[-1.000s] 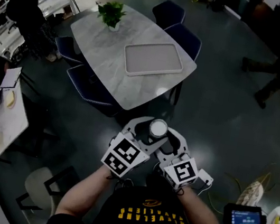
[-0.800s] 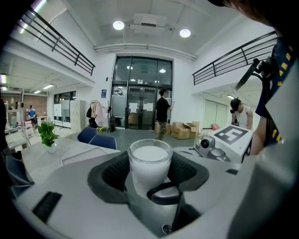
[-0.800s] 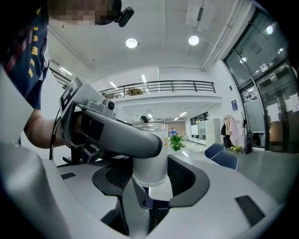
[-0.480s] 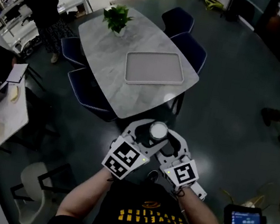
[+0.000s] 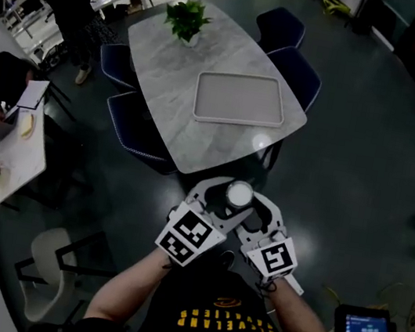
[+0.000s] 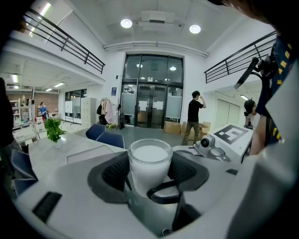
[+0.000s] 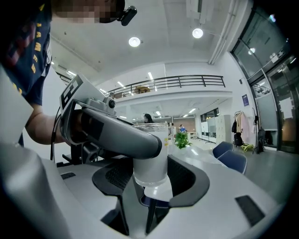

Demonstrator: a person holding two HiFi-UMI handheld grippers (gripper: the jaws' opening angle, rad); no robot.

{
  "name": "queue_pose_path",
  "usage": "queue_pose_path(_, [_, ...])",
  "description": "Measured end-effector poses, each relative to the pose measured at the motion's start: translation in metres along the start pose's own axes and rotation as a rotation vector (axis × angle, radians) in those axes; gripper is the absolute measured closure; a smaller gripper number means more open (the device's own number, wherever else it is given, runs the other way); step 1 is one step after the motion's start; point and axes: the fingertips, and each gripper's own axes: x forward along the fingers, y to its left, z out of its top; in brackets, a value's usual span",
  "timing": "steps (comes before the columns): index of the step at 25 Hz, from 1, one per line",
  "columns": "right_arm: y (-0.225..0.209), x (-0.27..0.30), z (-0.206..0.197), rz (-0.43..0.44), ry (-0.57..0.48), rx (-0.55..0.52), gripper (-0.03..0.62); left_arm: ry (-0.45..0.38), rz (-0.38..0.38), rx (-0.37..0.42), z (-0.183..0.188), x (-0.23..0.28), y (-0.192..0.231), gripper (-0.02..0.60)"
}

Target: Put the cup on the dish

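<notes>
Cup (image 5: pixel 238 194): upright, carried in the air, short of the table's (image 5: pixel 162 109) near edge.
Left gripper (image 6: pixel 149 172): your jaws clamp the cup's sides.
Right gripper (image 7: pixel 150 176): your jaws press on the same cup.
Dish (image 5: pixel 241 99): grey tray, flat on the table, well apart from the cup.
Plant (image 5: pixel 187 18): table's far end.

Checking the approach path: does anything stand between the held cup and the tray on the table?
Nothing visible: only open floor and bare marble tabletop lie between the glass cup and the grey rectangular tray.
</notes>
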Motion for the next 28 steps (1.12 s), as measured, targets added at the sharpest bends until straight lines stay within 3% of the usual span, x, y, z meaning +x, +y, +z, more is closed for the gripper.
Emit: queue_pose_path(28, [-0.139,0.131,0.01,-0.102,0.049,0.005,0.358,-0.004,-0.109,0.02,0.047,0.104,0.151,0.316])
